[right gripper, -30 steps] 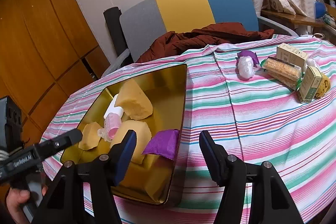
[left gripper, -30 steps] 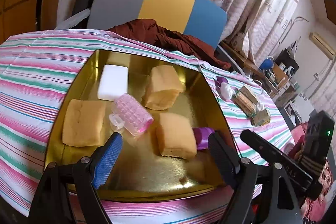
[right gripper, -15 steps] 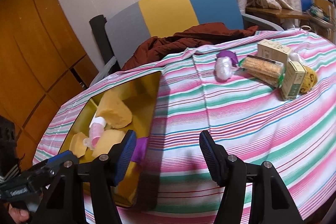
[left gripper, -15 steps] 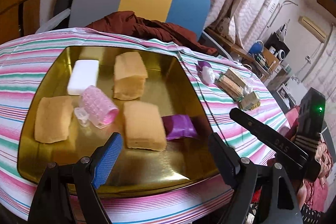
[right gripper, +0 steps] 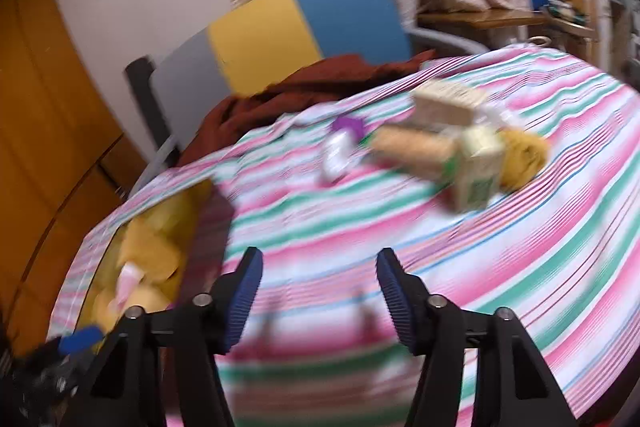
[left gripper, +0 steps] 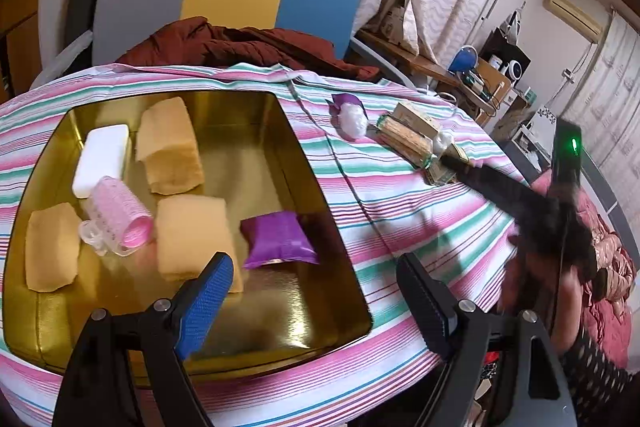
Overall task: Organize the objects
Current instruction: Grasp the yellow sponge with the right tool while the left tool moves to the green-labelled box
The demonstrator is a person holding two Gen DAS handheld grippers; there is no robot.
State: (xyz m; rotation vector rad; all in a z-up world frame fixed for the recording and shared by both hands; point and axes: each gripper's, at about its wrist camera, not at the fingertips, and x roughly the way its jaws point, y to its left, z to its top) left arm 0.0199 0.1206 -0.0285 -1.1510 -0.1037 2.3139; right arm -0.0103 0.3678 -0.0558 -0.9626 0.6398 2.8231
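The left tongs [left gripper: 312, 279] stand wide and empty over the near edge of the gold tray [left gripper: 304, 163], a purple packet [left gripper: 278, 239] just beyond their tips. The right tongs [right gripper: 320, 267], jaws just narrowed with nothing between them, hang over bare striped cloth [right gripper: 520, 247]; the boxes [right gripper: 478, 163] lie well ahead.

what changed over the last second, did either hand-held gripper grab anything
Neither grabbed anything. The right hand-held gripper swung away from the gold tray toward the boxes and packets on the striped tablecloth; its jaws have just been closing, with nothing between them. The left hand-held gripper, open and empty, shifted toward the tray's right edge. Sponges, pink hair roller and purple packet stayed put.
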